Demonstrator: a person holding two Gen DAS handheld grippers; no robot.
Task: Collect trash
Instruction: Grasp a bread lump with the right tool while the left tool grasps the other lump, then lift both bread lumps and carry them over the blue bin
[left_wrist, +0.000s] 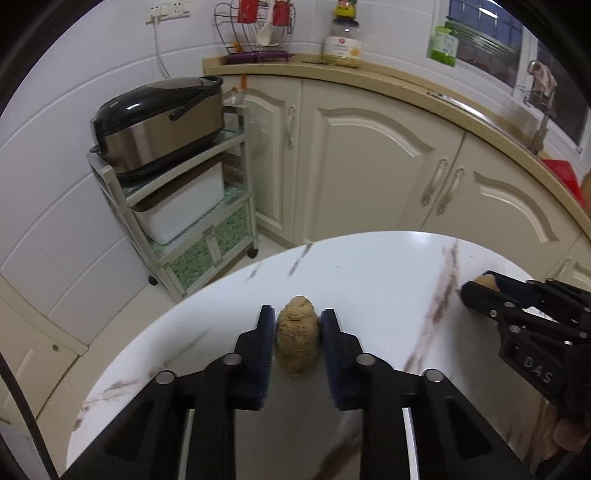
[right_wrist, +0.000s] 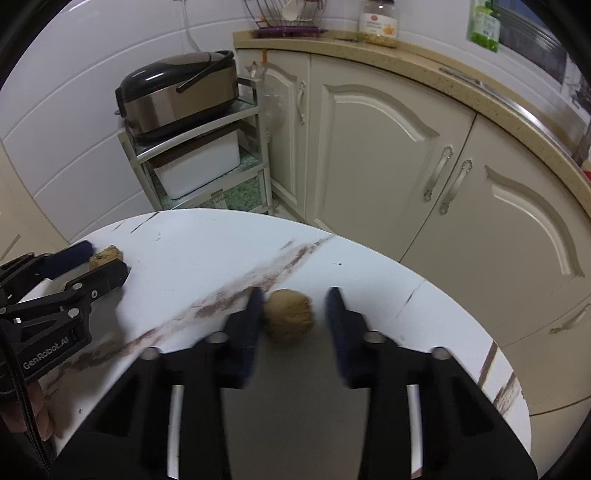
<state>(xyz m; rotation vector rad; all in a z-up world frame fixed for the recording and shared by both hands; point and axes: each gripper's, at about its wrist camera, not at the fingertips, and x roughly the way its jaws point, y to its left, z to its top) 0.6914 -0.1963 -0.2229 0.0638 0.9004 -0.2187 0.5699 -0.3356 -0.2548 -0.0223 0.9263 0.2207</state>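
Kitchen, white marble-look round table (left_wrist: 369, 266). My left gripper (left_wrist: 297, 321) is clamped on an oblong brown crumpled wad (left_wrist: 296, 341), long axis along the fingers. My right gripper (right_wrist: 295, 301) is narrowed but not gripping: round brown wad (right_wrist: 289, 314) touches only the left pad, gap on the right.

Both grippers are black plastic with dark blue pads and silver pins; right gripper (left_wrist: 480, 291) says "DAS", left gripper (right_wrist: 105, 264) says "GenRobot.AI".

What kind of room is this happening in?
A home kitchen, most likely: a rice cooker sits on a small wheeled cart, cream cabinets run under a countertop, and a dish rack stands on it.
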